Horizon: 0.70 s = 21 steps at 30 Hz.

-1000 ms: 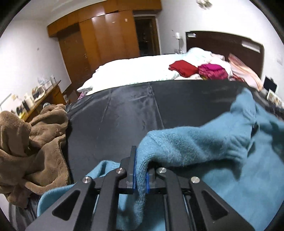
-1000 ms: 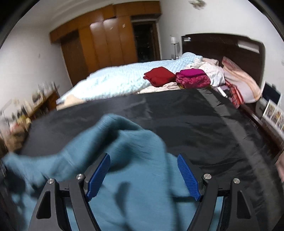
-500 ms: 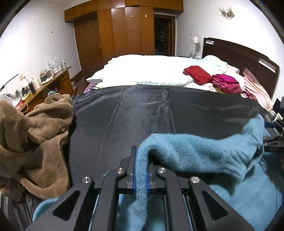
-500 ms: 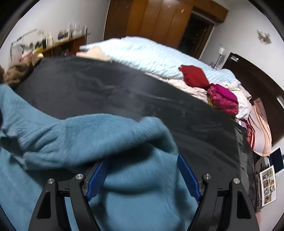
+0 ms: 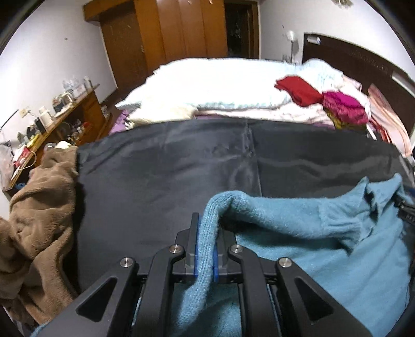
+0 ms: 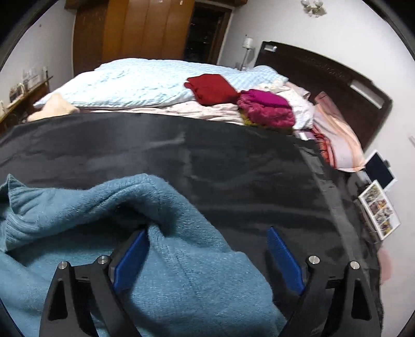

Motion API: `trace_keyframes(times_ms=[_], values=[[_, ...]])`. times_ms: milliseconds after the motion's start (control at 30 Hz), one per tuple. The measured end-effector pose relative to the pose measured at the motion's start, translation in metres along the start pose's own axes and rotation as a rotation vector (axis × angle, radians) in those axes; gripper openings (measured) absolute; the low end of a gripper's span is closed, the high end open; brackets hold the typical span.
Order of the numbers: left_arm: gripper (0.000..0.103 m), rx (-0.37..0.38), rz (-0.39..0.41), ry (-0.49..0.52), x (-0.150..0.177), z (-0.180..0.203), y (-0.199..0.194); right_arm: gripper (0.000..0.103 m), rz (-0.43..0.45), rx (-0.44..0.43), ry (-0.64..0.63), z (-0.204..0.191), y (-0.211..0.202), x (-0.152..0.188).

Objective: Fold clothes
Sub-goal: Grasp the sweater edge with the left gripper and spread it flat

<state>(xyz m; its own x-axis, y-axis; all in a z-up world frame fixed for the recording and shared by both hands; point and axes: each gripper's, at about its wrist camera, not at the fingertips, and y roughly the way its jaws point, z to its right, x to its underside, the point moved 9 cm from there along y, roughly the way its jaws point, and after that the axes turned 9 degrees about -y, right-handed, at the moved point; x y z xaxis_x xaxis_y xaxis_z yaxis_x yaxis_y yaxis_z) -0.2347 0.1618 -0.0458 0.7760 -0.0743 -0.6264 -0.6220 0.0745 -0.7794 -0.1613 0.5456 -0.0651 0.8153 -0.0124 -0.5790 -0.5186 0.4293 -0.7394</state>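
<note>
left tool (image 5: 205, 248): clamped on blue sweater (image 5: 324, 248) edge | brown blanket (image 5: 39, 220) left | black sheet (image 5: 168, 166) beneath

White walls (image 6: 337, 33) all round. Behind the bed (image 6: 145, 80), a brown wooden wardrobe (image 5: 179, 31) beside a dark open doorway (image 6: 205, 31). At the bed's head, a dark wooden headboard (image 6: 321, 75) and a small white lamp (image 6: 248, 42). Left of the bed, a cluttered wooden sideboard (image 5: 64, 114). High above the headboard, a wall light (image 6: 312, 6).
</note>
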Motion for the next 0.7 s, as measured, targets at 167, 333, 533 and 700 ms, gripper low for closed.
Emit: trace_keyframes(times_ms=[167,333,533,700], values=[[0.012,-0.01,-0.017,0.015,-0.008,0.022,0.016,0.101,-0.048,0.06,0.085,0.031,0.012,0.005],[0.014,-0.046,-0.005,0.058,-0.016,0.042,0.021,0.101,-0.075,0.099,0.161,0.053,0.016,0.015],[0.038,-0.032,0.052,0.116,-0.007,0.038,-0.006,0.101,0.01,-0.005,0.108,0.045,-0.019,0.023],[0.051,0.011,0.021,0.129,0.003,0.045,-0.012,0.101,0.081,-0.126,-0.063,0.0,-0.053,0.015]])
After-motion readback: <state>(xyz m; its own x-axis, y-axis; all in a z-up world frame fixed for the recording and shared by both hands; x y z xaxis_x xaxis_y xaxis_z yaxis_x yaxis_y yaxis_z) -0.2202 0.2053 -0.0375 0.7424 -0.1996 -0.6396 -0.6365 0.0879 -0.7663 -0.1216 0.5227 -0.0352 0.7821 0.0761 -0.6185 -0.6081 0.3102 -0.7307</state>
